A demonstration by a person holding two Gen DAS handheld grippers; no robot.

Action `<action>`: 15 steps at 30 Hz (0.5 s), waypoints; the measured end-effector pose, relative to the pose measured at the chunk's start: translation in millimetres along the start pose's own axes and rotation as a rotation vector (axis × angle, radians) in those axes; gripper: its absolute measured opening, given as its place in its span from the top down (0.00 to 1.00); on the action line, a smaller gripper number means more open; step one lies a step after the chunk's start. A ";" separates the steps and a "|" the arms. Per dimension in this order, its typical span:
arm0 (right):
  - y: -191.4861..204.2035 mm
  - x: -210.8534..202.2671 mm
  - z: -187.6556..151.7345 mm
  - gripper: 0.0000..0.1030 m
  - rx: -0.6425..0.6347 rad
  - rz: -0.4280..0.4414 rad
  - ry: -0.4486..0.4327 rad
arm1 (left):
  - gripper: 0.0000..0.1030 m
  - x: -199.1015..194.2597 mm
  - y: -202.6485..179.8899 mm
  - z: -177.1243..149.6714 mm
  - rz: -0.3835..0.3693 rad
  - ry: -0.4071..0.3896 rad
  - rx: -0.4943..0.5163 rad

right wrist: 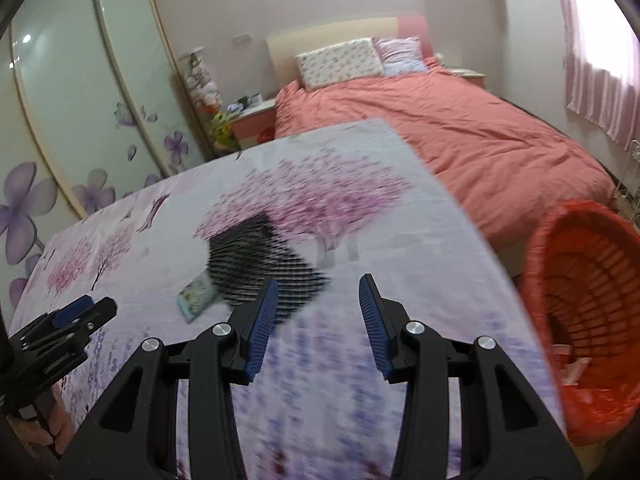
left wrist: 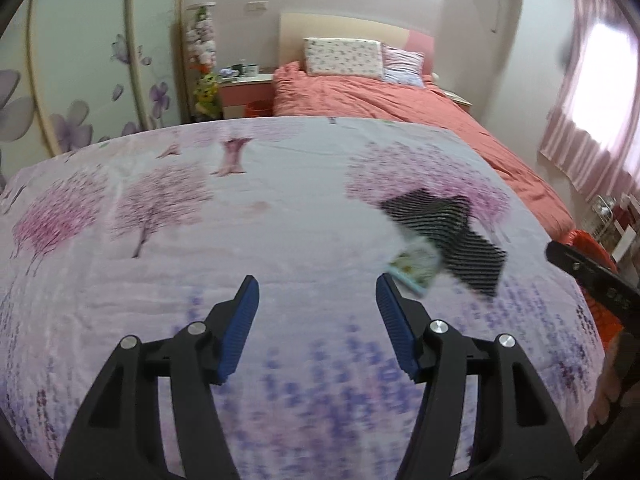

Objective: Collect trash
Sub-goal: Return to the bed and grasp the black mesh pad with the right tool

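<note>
A small pale green printed packet (left wrist: 414, 266) (right wrist: 198, 294) lies flat on the floral-covered surface (left wrist: 200, 240) (right wrist: 360, 220). A black striped piece (left wrist: 440, 220) (right wrist: 256, 260) partly overlaps its far edge. My left gripper (left wrist: 317, 280) hovers over the cloth just left of the packet, open, with nothing between its blue pads. My right gripper (right wrist: 319, 280) is also open and empty, its left finger in front of the black piece's near corner. Each gripper shows at the edge of the other's view: the left one (right wrist: 80, 312), the right one (left wrist: 580, 268). Both views are motion-blurred.
An orange basket (right wrist: 536, 264) (left wrist: 584, 240) lined with a red bag stands off the surface's right edge, with a few scraps inside. Beyond lie a bed with a coral duvet (left wrist: 400, 96) (right wrist: 480, 132), a nightstand (left wrist: 244, 88) and a flowered wardrobe (right wrist: 80, 100).
</note>
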State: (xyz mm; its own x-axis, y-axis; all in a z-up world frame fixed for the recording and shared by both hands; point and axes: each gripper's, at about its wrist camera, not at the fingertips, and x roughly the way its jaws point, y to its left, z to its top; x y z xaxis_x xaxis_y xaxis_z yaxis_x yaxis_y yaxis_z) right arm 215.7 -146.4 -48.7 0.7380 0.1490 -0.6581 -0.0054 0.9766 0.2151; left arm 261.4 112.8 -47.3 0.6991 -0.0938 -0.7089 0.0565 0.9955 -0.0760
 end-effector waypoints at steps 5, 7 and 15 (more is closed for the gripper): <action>35.6 31.9 2.3 0.53 -0.043 -0.014 0.047 | 0.41 -1.4 31.2 -2.6 0.020 0.005 -0.054; 43.1 40.2 4.5 0.52 -0.050 -0.018 0.061 | 0.41 -1.4 35.6 -2.6 0.023 0.004 -0.066; 53.0 65.6 5.7 0.52 -0.055 -0.053 0.133 | 0.41 1.0 44.6 -4.9 0.015 0.005 -0.088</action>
State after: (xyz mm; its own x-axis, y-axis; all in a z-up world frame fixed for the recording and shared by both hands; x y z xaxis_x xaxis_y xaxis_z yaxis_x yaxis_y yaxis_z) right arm 267.7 -85.8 -76.3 0.6421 0.1129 -0.7582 -0.0089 0.9901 0.1399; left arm 261.2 157.1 -54.8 0.6956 -0.0789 -0.7141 -0.0176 0.9918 -0.1267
